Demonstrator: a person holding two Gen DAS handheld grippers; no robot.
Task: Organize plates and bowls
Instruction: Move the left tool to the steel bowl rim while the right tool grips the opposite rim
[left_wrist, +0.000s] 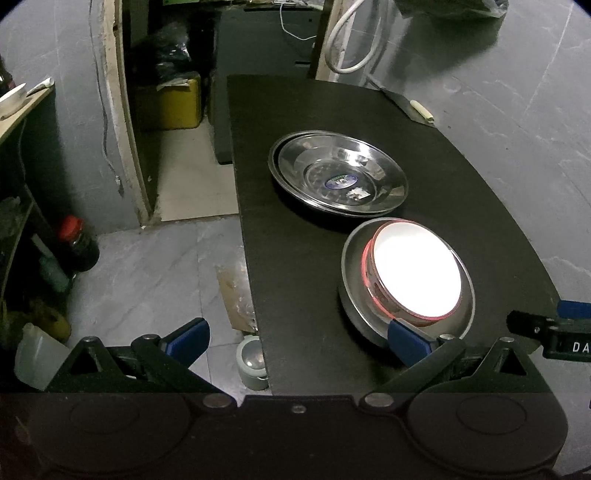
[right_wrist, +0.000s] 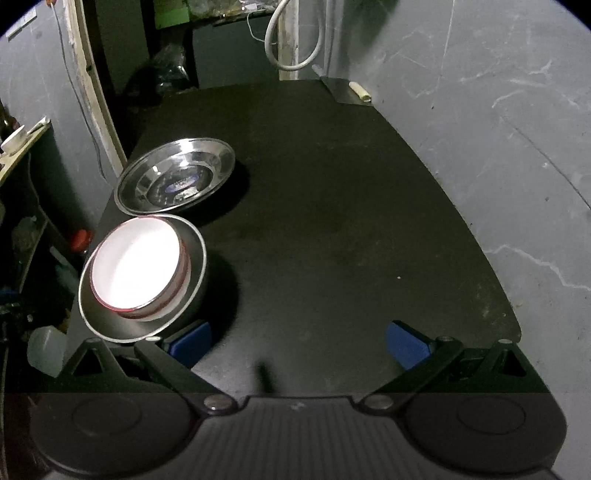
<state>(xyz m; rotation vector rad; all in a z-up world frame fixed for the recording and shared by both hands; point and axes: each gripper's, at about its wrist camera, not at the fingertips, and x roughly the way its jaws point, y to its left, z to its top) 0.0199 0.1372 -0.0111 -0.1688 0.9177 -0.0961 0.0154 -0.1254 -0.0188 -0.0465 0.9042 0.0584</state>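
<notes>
Two stacked steel plates (left_wrist: 338, 171) lie on the black table (left_wrist: 288, 258); they also show in the right wrist view (right_wrist: 177, 179). Nearer me, a white bowl with a red rim (left_wrist: 415, 271) sits inside a steel bowl (left_wrist: 354, 295); the pair shows in the right wrist view too, white bowl (right_wrist: 136, 264) in steel bowl (right_wrist: 192, 288). My left gripper (left_wrist: 297, 341) is open and empty, its right finger just in front of the steel bowl. My right gripper (right_wrist: 299, 341) is open and empty over bare table, right of the bowls. The right gripper's tip shows in the left wrist view (left_wrist: 546, 328).
The table's left edge drops to a tiled floor with a small cup (left_wrist: 253, 363), a red-capped jar (left_wrist: 79, 243) and a plastic jug (left_wrist: 37, 356). A grey wall (right_wrist: 498, 147) runs along the table's right. A rolled paper (right_wrist: 360, 90) lies at the far corner.
</notes>
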